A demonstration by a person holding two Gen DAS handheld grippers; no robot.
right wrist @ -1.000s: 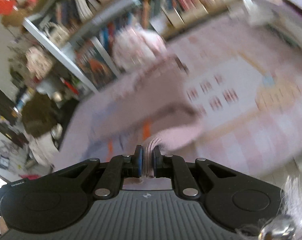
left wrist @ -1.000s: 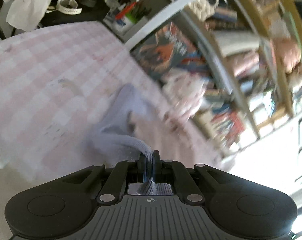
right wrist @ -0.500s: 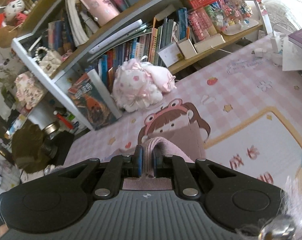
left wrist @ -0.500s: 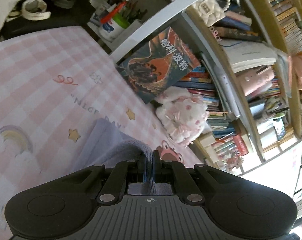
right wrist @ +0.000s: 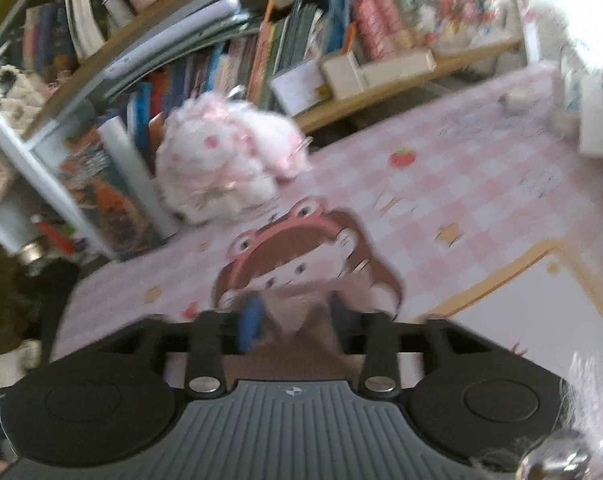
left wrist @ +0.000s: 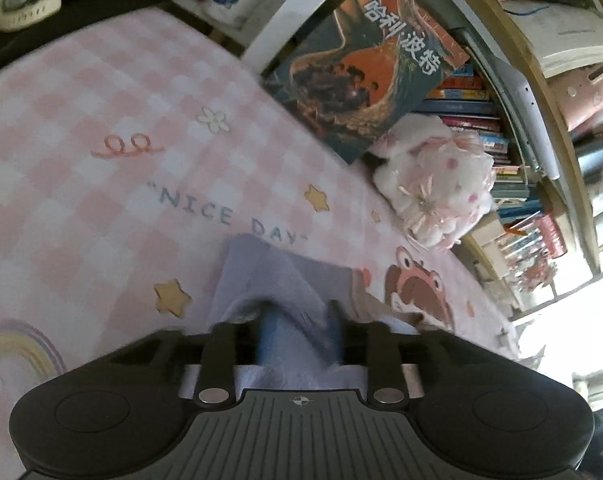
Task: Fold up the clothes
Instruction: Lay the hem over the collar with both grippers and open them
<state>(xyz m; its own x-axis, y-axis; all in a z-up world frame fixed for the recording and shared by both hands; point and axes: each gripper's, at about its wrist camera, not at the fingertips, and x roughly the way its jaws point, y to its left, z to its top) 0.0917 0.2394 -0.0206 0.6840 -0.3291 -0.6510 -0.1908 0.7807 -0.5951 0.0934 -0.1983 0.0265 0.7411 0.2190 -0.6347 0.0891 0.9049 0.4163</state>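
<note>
The left gripper [left wrist: 297, 328] stands with its jaws apart, having just been opening, and a fold of lavender cloth [left wrist: 277, 276] lies loosely between them without the pads pressing on it. That cloth rests on a pink checked table cover [left wrist: 101, 128], just below the printed words "NICE DAY" and beside a printed star. The right gripper [right wrist: 293, 320] is likewise spread, its jaws having just been opening, with a dusty pink cloth [right wrist: 301, 340] between the fingers; the view is blurred, so whether the cloth still touches a pad cannot be told. This pink cloth lies on the same cover, over the lower edge of a printed cartoon girl in a frog hat [right wrist: 297, 248]. At the far edge of the cover a fluffy white and pink plush toy [left wrist: 437, 184] sits against a bookshelf [right wrist: 205, 44] crowded with books. A large book with a dark cover [left wrist: 365, 64] leans on the shelf frame just beside the toy.
</note>
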